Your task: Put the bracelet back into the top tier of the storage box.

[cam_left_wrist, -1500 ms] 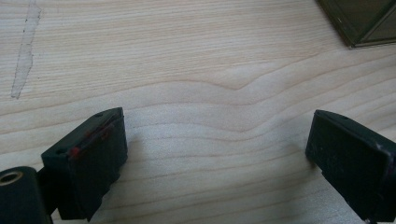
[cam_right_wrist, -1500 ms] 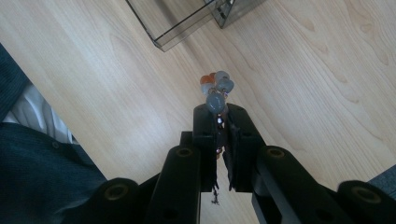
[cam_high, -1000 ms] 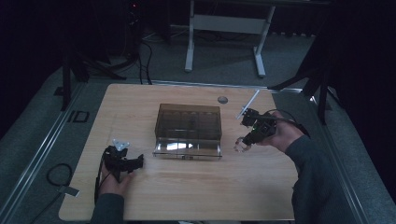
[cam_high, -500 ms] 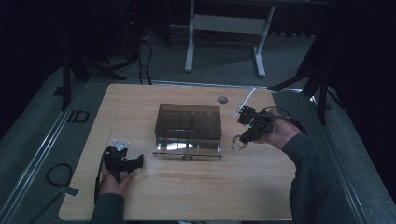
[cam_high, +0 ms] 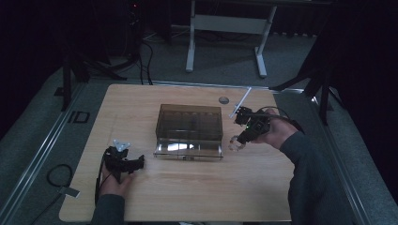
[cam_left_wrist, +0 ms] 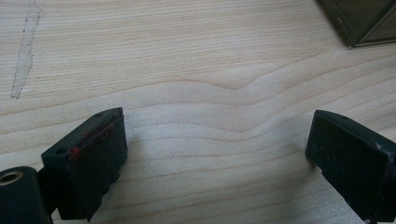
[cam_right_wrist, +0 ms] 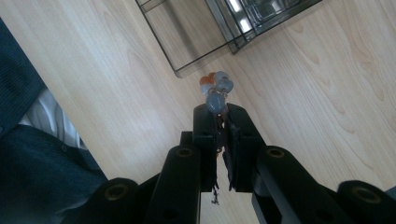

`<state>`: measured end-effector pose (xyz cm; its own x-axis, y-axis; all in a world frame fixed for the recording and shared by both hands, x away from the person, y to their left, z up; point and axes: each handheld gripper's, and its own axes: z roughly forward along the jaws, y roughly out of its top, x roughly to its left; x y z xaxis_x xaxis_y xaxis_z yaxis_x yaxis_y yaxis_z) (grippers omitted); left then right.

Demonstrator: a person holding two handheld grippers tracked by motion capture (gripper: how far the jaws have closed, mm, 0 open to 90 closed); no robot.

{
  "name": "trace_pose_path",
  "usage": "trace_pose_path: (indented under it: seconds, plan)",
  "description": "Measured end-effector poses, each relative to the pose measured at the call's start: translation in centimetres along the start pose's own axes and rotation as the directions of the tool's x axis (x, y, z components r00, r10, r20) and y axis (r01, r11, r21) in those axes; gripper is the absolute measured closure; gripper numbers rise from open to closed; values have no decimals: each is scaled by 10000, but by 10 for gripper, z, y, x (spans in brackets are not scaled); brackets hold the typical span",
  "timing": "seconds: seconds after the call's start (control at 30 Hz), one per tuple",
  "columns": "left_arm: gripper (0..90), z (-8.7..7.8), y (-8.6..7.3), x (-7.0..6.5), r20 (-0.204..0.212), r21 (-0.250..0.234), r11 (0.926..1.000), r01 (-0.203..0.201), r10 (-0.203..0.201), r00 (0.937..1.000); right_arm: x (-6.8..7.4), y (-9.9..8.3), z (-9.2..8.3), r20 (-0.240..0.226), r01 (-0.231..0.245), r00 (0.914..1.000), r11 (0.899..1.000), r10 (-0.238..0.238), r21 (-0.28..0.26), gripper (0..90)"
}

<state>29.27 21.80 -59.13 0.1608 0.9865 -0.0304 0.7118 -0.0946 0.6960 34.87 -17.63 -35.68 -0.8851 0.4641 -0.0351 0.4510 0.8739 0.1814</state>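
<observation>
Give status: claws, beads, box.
Right claw shut on beads, beside the box. Left claw open, idle on table. Nothing in the way.

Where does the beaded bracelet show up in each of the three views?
High view: the beaded bracelet hangs from the right hand-held gripper, right of the smoky box.
Right gripper view: centre, beads poking out past the shut jaws.
Left gripper view: not in it; open jaws over bare table.
Shared landmark: the smoky box, at top right in the left gripper view and top in the right gripper view.
</observation>
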Motion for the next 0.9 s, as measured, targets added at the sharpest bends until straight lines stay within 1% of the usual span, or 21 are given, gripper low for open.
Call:
trace_pose_path:
  seconds: [0.3, 0.67, 0.9]
  plan:
    - [56, 0, 0, 0, 3, 12, 10000, -8, 8, 10000, 4, 7, 2, -60, 169, 9998, 9999, -169, 27, 836]
    - [56, 0, 0, 0, 20, -3, 10000, -36, 36, 10000, 9, 17, 4, -166, 378, 9991, 9992, -379, -94, 835]
    - [56, 0, 0, 0, 23, 3, 10000, -43, 43, 10000, 13, 22, 5, -118, 498, 9987, 9987, -499, -51, 835]
